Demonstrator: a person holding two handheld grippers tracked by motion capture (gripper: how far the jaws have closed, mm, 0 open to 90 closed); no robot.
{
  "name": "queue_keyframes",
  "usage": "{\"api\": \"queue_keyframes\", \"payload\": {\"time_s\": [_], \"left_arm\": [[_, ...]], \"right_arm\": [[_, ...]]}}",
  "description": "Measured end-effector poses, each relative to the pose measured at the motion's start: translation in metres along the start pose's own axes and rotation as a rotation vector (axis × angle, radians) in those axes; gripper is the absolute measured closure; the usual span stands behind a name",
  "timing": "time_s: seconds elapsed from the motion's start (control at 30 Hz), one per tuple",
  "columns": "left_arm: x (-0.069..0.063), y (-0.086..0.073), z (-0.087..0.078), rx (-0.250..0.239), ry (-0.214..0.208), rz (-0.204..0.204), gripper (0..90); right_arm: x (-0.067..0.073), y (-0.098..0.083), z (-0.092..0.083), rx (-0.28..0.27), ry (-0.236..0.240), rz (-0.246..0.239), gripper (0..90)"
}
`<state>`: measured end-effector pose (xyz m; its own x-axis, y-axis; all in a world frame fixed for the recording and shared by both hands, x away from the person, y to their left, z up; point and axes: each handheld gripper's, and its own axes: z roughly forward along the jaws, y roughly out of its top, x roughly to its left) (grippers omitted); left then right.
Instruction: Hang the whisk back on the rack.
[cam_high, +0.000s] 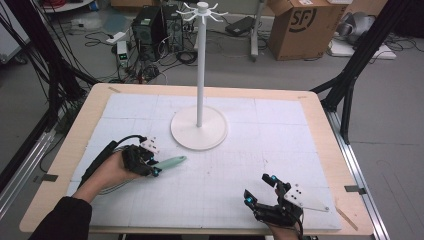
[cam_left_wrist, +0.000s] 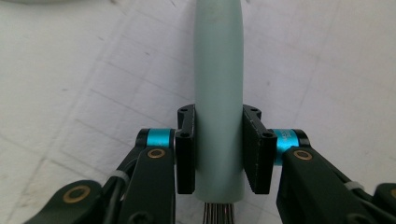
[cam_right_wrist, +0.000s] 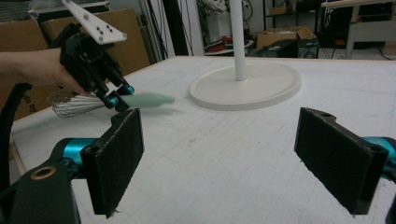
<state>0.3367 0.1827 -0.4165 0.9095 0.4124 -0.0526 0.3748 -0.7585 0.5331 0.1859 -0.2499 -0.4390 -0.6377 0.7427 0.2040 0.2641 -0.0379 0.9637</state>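
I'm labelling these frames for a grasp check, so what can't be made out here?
- Whisk wires: in the high view the person's left hand covers them; in the left gripper view the bottom edge cuts them off.
- Whisk handle tip: blurred in the right gripper view.
- Stand top hooks: above the right gripper view's frame.

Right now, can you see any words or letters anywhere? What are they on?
"SF": dark letters inside a round mark on the side of the cardboard box on the floor behind the table.
Printing on another cardboard box, at the right gripper view's left edge: too cut off to read.
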Motion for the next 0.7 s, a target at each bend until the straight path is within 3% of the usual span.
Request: {"api": "queue_keyframes", "payload": {"time_s": [0.07, 0.13, 0.23, 0.53, 0.7], "left_arm": [[0.002, -0.001, -0.009, -0.067, -0.001, -0.030, 69.6], [0.005, -0.002, -0.017, -0.105, -0.025, -0.057, 69.6], [0.006, -0.001, -0.024, -0.137, -0.021, -0.060, 69.7], [0.006, 0.016, -0.055, -0.327, -0.012, -0.079, 69.6], [0.009, 0.024, -0.071, -0.379, -0.008, -0.077, 69.6]], "right_arm": [[0.000, 0.000, 0.000, 0.002, -0.001, 0.001, 14.7], [-0.001, 0.000, 0.000, 0.002, -0.003, 0.003, 14.7], [-0.001, 0.000, 0.001, -0.001, -0.006, 0.000, 14.7], [-0.001, -0.001, 0.002, 0.008, -0.010, 0.001, 14.7], [-0.003, -0.001, 0.002, 0.008, -0.014, 0.011, 14.6]]}}
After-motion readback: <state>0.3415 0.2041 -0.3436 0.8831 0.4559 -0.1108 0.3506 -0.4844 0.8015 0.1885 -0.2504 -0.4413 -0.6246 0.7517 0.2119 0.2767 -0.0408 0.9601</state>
